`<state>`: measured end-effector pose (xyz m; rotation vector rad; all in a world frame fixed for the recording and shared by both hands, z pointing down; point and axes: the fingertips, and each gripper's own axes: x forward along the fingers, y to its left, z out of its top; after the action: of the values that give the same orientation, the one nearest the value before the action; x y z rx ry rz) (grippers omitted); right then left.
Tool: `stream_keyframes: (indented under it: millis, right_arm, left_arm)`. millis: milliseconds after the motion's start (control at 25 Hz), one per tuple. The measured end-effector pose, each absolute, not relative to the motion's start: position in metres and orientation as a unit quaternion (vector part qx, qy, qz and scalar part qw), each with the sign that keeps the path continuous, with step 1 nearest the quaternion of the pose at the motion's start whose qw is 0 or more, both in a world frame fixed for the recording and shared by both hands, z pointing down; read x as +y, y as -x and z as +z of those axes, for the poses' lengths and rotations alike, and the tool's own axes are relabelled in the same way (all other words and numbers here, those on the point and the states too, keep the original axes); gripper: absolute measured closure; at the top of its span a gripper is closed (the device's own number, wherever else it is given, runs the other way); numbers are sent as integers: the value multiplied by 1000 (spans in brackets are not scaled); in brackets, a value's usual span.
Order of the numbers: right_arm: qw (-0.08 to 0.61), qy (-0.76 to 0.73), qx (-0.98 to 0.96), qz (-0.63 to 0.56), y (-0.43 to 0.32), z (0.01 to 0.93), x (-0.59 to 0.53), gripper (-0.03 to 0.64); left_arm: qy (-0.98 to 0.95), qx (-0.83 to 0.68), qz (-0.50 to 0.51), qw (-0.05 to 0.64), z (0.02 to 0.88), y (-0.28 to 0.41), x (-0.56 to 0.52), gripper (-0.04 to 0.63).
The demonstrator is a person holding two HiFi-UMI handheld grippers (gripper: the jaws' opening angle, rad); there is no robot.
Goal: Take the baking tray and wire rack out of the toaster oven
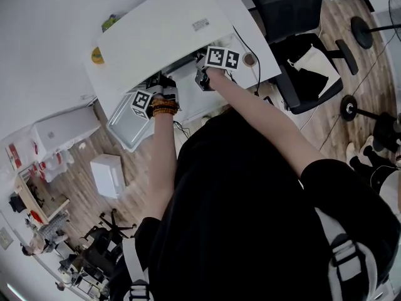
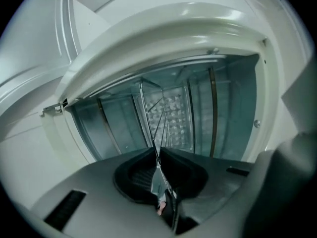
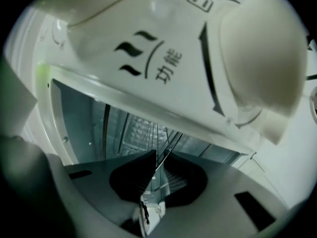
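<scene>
A white toaster oven [image 1: 163, 36] stands on the white table with its door [image 1: 125, 127] folded down toward me. Both grippers reach into its mouth side by side. My left gripper [image 1: 164, 83] is shut on the front edge of the wire rack [image 2: 161, 110], whose thin wires run edge-on from between the pads into the cavity. On the same rack [image 3: 148, 133], further right, my right gripper [image 1: 202, 75] is shut as well. A shiny metal strip shows between each pair of pads. I cannot make out the baking tray as separate from the rack.
The oven's control panel and a large round knob [image 3: 262, 58] hang just above the right gripper. A cable [image 1: 254, 68] runs off the table's right side. A black office chair [image 1: 301, 17] stands to the right, and a white box [image 1: 108, 174] sits on the wooden floor.
</scene>
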<state>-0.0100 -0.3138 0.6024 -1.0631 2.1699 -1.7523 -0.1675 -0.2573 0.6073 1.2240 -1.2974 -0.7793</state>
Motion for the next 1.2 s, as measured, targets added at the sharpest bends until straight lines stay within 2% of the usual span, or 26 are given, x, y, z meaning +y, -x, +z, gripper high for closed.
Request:
stream_keyframes:
  millis: [1200]
  right_arm:
    - [96, 354, 740, -564, -10, 591, -240, 557]
  left_arm:
    - [-536, -501, -351, 582, 598, 145, -187, 561]
